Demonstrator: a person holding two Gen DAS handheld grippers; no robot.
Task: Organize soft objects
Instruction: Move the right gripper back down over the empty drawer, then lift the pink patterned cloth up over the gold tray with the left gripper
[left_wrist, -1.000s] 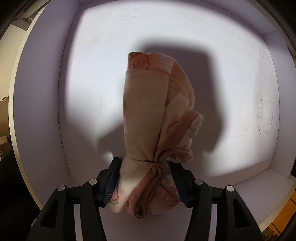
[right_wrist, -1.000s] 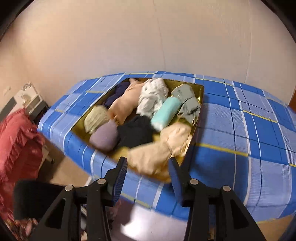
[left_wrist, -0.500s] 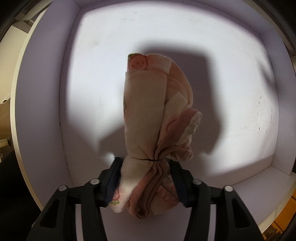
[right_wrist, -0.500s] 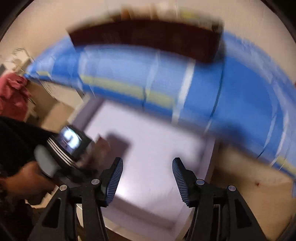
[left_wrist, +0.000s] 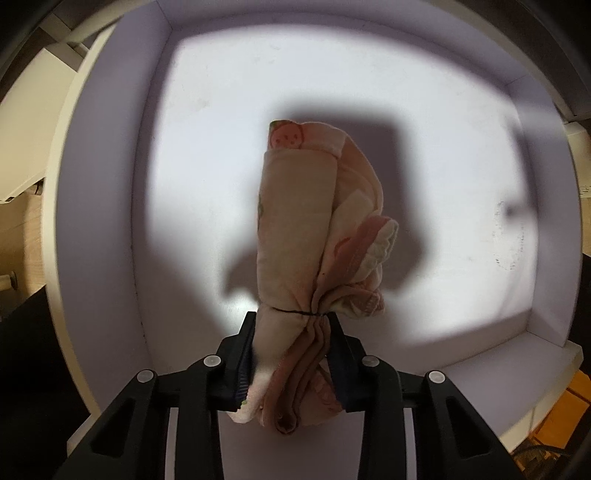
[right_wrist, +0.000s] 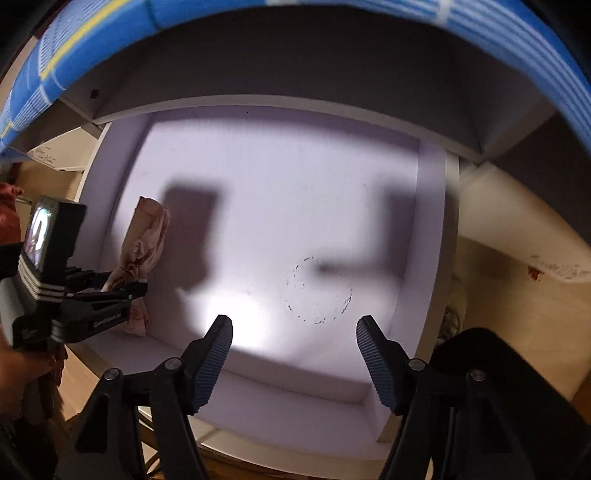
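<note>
A rolled pink cloth (left_wrist: 299, 206) with a strawberry print hangs over the floor of a white drawer (left_wrist: 107, 184). My left gripper (left_wrist: 291, 321) is shut on the roll's lower end, and its pads squeeze the fabric into a waist as the jaws close tight. In the right wrist view the same cloth (right_wrist: 147, 236) and the left gripper (right_wrist: 122, 291) appear at the drawer's left side. My right gripper (right_wrist: 294, 325) points down over the drawer's (right_wrist: 428, 221) near middle. Its jaws are opening, and nothing is between them.
A blue plaid tablecloth (right_wrist: 517, 40) hangs over the edge above the drawer. A faint dark ring mark (right_wrist: 317, 291) shows on the drawer floor, right of centre. A person's hand (right_wrist: 22, 369) holds the left gripper's handle. Wooden floor lies around the drawer.
The right view swung down from the table's tray of rolled cloths to the white drawer, and the right jaws spread wider. The left jaws pinched the pink cloth tighter and rose a little.
</note>
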